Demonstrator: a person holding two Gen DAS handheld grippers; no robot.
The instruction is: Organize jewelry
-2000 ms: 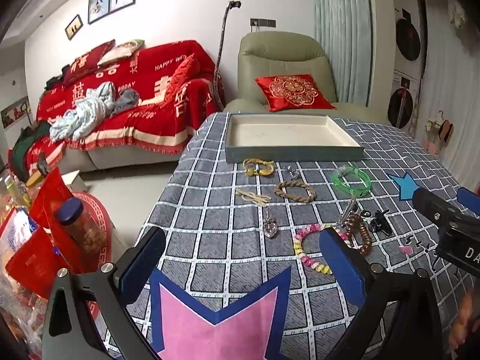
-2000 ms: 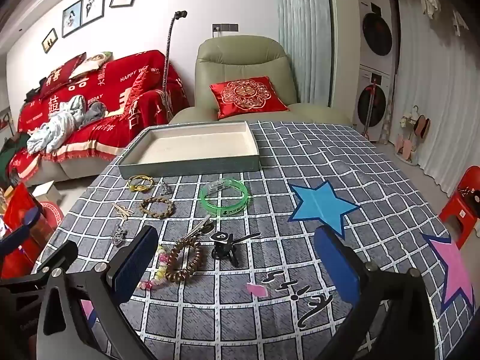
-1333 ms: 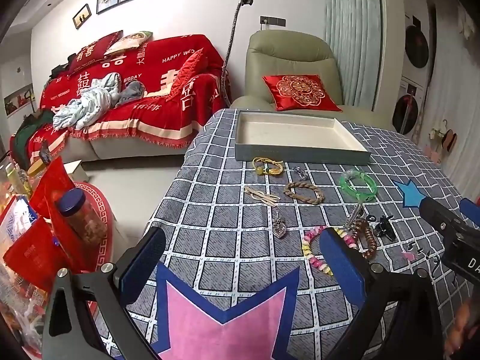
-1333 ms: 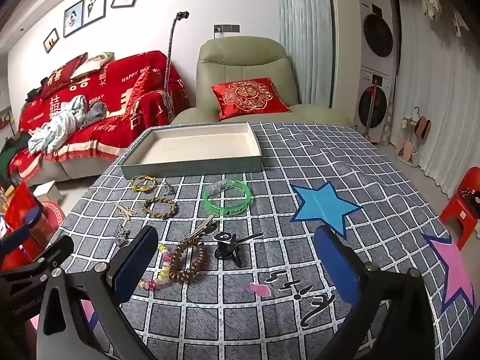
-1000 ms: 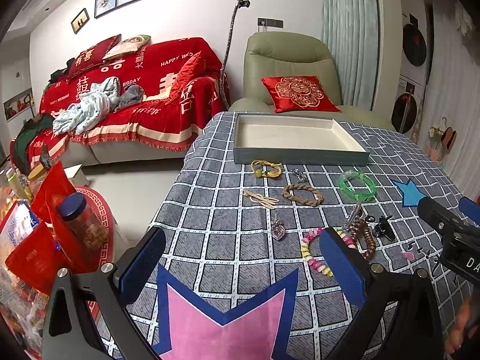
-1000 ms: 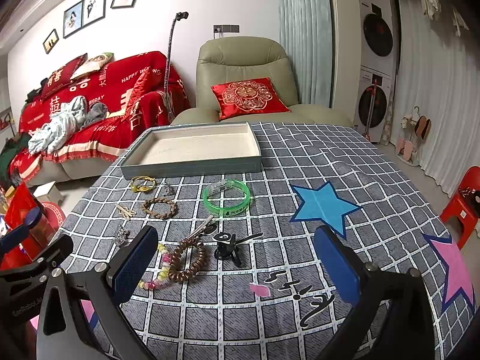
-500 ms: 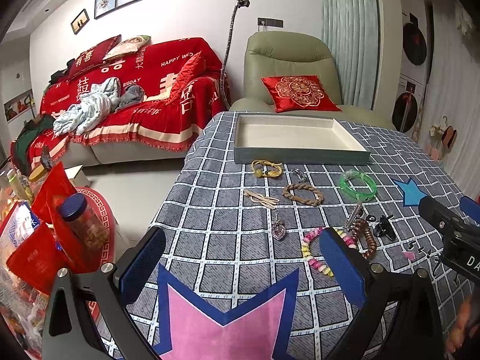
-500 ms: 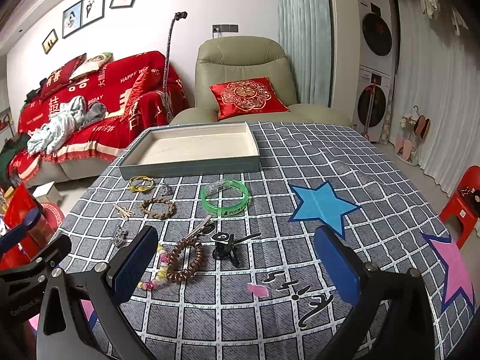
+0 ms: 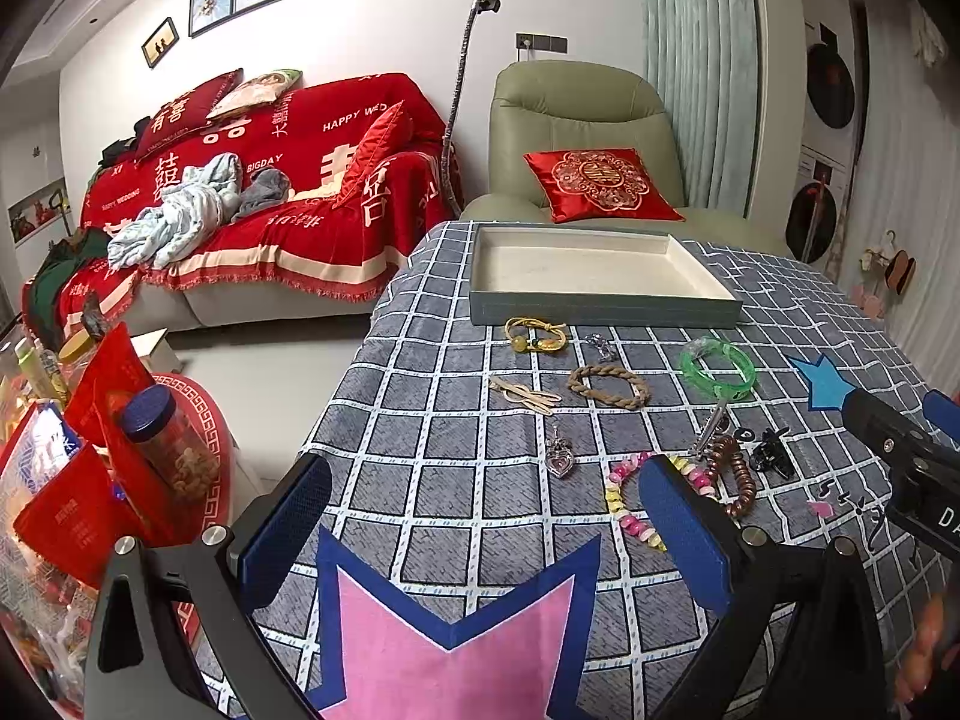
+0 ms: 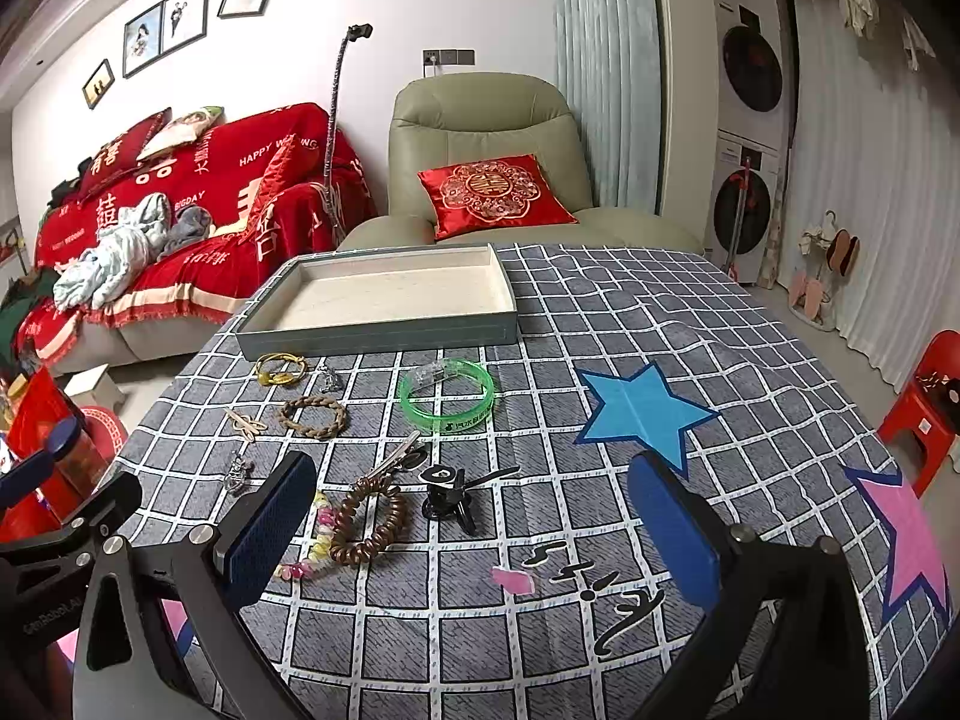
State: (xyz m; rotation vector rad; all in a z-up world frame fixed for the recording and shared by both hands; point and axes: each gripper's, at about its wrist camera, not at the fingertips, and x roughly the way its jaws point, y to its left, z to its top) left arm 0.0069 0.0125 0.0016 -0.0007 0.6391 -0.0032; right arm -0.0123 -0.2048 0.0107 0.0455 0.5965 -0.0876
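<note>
A living room with white walls holds a sofa (image 9: 288,192) under a red throw printed with white lettering, and a pale green padded armchair (image 10: 486,138) with a red embroidered cushion (image 10: 492,192). In front of them the tabletop (image 10: 600,324) is covered by a grey cloth gridded in white, with blue and pink star patches. At its far edge sits a shallow rectangular tray (image 10: 384,330), grey-green outside and lined in cream, with nothing in it. The jewelry lies loose on the cloth just in front of the tray: a translucent green bangle (image 10: 447,396), a braided tan rope bracelet (image 10: 313,417), a yellow cord bracelet (image 9: 536,336), a silver heart pendant (image 9: 558,461), a coiled brown bead bracelet (image 10: 369,519) touching a pastel pink and yellow beaded bracelet (image 9: 636,501), and a black hair claw (image 10: 447,498). The left gripper (image 9: 480,525) and right gripper (image 10: 474,519) both hover over the near cloth, jaws spread wide and holding nothing.
</note>
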